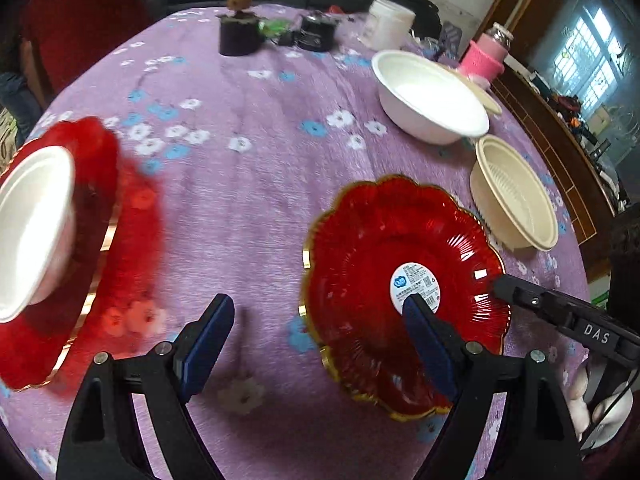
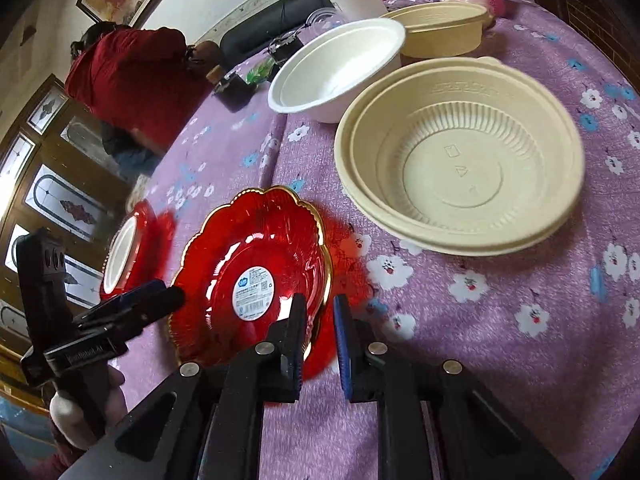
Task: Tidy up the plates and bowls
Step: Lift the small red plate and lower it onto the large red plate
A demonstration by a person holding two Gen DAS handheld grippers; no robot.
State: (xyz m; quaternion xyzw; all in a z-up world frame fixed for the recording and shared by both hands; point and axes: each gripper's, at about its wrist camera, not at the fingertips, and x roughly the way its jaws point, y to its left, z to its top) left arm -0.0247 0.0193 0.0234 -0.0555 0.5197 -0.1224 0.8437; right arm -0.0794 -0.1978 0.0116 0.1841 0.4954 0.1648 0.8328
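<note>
A red glass plate (image 1: 372, 248) with a gold scalloped rim and a white label lies on the purple cloth; it also shows in the right wrist view (image 2: 256, 248). My left gripper (image 1: 320, 320) is open, its right finger over the plate's near side. My right gripper (image 2: 318, 328) straddles the plate's right rim with a narrow gap; its tip shows in the left wrist view (image 1: 508, 286). A second red plate (image 1: 132, 216) at the left carries a white bowl (image 1: 28, 224). A white bowl (image 1: 424, 96) and a cream ribbed bowl (image 1: 516, 196), (image 2: 460, 156) stand at the right.
Another cream bowl (image 2: 440, 32) stands behind. A white tub (image 1: 388, 22), a pink-sleeved jar (image 1: 486, 54), dark containers (image 1: 240, 34) and small items sit at the table's far edge. A person in red (image 2: 136, 76) stands beyond the table.
</note>
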